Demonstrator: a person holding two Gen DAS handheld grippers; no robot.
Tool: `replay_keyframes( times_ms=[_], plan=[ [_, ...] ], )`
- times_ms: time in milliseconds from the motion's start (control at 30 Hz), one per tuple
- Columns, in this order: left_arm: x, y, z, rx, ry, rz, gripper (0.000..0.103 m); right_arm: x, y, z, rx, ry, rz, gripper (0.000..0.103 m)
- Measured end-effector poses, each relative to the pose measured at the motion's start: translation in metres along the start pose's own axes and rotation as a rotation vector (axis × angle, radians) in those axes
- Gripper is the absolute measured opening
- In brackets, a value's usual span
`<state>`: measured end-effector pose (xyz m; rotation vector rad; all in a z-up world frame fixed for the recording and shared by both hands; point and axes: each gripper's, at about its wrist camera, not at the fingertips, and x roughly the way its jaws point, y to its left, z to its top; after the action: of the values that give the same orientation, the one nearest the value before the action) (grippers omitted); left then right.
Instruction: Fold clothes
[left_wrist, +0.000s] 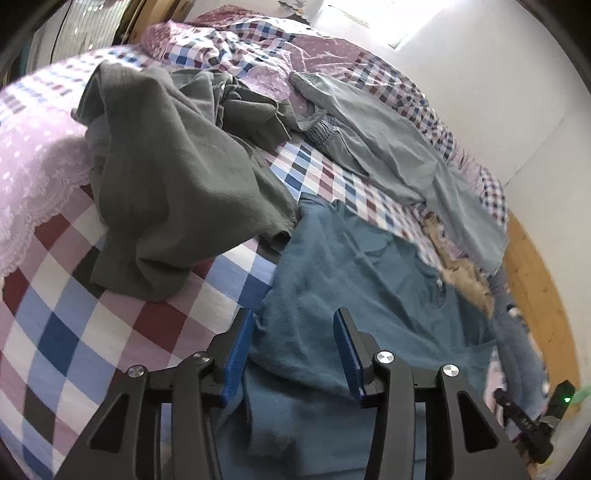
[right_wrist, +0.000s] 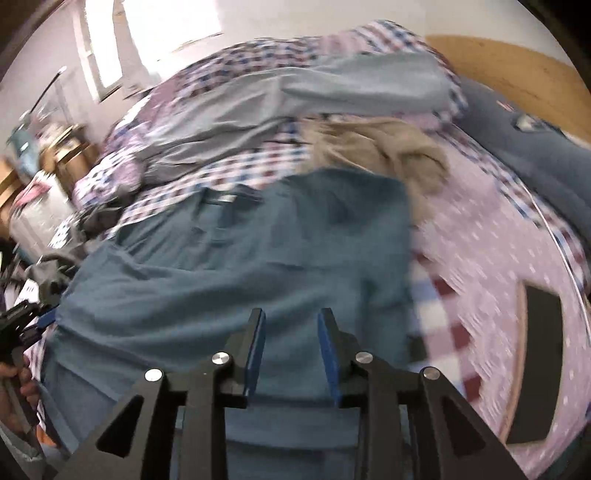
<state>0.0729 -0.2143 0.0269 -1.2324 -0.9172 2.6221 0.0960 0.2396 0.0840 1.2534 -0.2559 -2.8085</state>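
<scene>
Teal shirt (left_wrist: 354, 280) beneath both spread grippers; dark green garment (left_wrist: 173, 177) only left-view.

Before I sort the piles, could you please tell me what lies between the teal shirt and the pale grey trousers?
In the right wrist view, checked bedding and a crumpled tan garment lie between the teal shirt and the pale grey trousers.

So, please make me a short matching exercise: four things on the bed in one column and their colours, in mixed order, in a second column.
Things:
1. spread-out shirt under the grippers
2. crumpled garment at the left
3. long trousers at the far side
4. small bunched cloth beside the shirt

Colours:
A. pale grey-blue
B. tan
C. teal blue
D. dark grey-green

Pairs: 1-C, 2-D, 3-A, 4-B
</scene>
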Motion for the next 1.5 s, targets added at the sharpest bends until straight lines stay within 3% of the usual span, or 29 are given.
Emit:
replay_keyframes(
  times_ms=[200,267,467,567,633,933,1000,1100,1333,1500],
  plan=[
    [0.005,0.007,0.004,-0.074,0.017,-0.047,0.048,0.049,0.083,0.057,-0.024,0.092,0.243,0.039],
    [0.005,0.006,0.005,-0.075,0.014,-0.041,0.044,0.072,0.115,0.077,-0.016,0.137,0.327,0.039],
    [0.001,0.007,0.01,-0.088,-0.008,-0.03,0.029,0.164,0.201,0.116,0.038,0.316,0.44,0.04],
    [-0.001,0.005,0.012,-0.067,-0.025,-0.027,0.02,0.2,0.229,0.126,0.03,0.351,0.429,0.04],
    [0.0,0.004,0.013,-0.066,-0.021,-0.034,0.008,0.222,0.242,0.131,0.04,0.383,0.433,0.041],
    [-0.007,0.002,0.014,-0.044,-0.043,-0.025,0.002,0.288,0.278,0.135,0.017,0.502,0.332,0.041],
    [-0.007,0.004,0.014,-0.049,-0.04,-0.026,0.002,0.294,0.287,0.139,0.017,0.488,0.369,0.041],
    [-0.005,0.008,0.014,-0.061,-0.031,-0.025,0.002,0.294,0.301,0.148,0.009,0.449,0.504,0.041],
    [-0.005,0.009,0.014,-0.067,-0.024,-0.028,0.002,0.285,0.298,0.152,-0.041,0.463,0.421,0.041],
    [-0.006,0.009,0.014,-0.065,-0.023,-0.037,0.002,0.284,0.279,0.142,-0.012,0.551,0.382,0.041]
  ],
)
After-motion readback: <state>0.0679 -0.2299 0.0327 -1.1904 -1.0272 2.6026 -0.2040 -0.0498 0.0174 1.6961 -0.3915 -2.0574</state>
